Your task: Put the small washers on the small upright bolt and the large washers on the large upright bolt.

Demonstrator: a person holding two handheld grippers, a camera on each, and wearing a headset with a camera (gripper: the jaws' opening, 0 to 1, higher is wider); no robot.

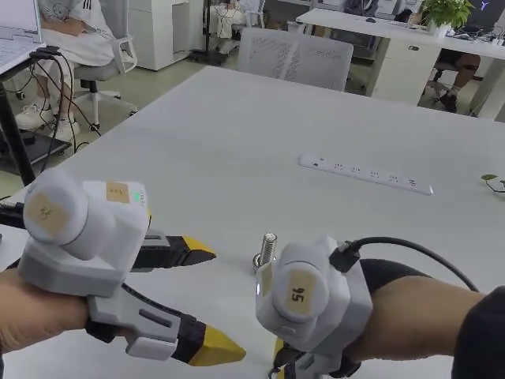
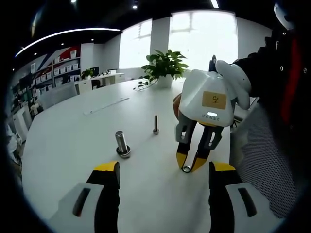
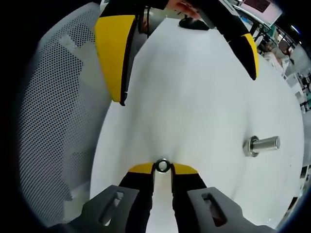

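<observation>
The large upright bolt (image 1: pixel 268 247) stands on the white table (image 1: pixel 237 150) with a washer (image 2: pixel 124 154) around its base; it also appears as the large bolt (image 2: pixel 120 141) and, sideways, as the large bolt (image 3: pixel 263 144). The small upright bolt (image 2: pixel 155 124) stands beyond it. My right gripper (image 3: pixel 163 170) points down at the table, shut on a small washer (image 3: pixel 163 165), also seen as the washer (image 2: pixel 187 168) at the right gripper (image 2: pixel 191 162). My left gripper (image 1: pixel 222 300) hovers open just left of it, its fingers (image 3: pixel 114 53) bare.
A white power strip (image 1: pixel 364 174) lies further back on the table. A grey mesh chair (image 1: pixel 296 55) stands at the far edge and another mesh seat (image 3: pixel 63 121) by the near edge. A potted plant (image 2: pixel 165 65) sits at the table's end.
</observation>
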